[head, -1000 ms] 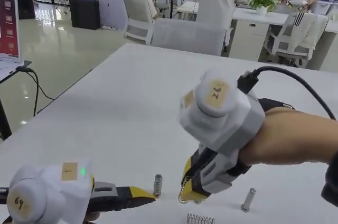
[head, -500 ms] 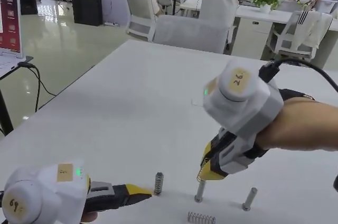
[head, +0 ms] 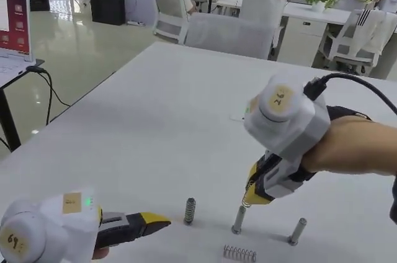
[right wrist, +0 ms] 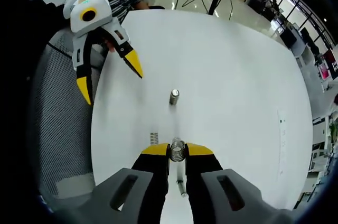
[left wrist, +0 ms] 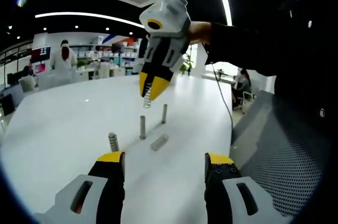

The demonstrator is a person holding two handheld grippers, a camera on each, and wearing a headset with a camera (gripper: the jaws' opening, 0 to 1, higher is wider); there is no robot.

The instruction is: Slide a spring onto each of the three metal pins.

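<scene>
Logging progress: one pin of three is done. The sprung pin (head: 190, 211) stands upright wearing its spring, at 9 o'clock of the middle pin (head: 238, 219). That pin and the third pin (head: 297, 231), at its 3 o'clock, are bare. My right gripper (head: 251, 200) is clamped on a spring (head: 246, 201), long axis near vertical, lower end pointing down at the middle pin's top, just above it and not yet threaded. A loose spring (head: 239, 254) lies flat at 6 o'clock, axis running 9-to-3. My left gripper (left wrist: 165, 158) has its jaws wide, holding nothing. Remaining, I judge: two pins.
</scene>
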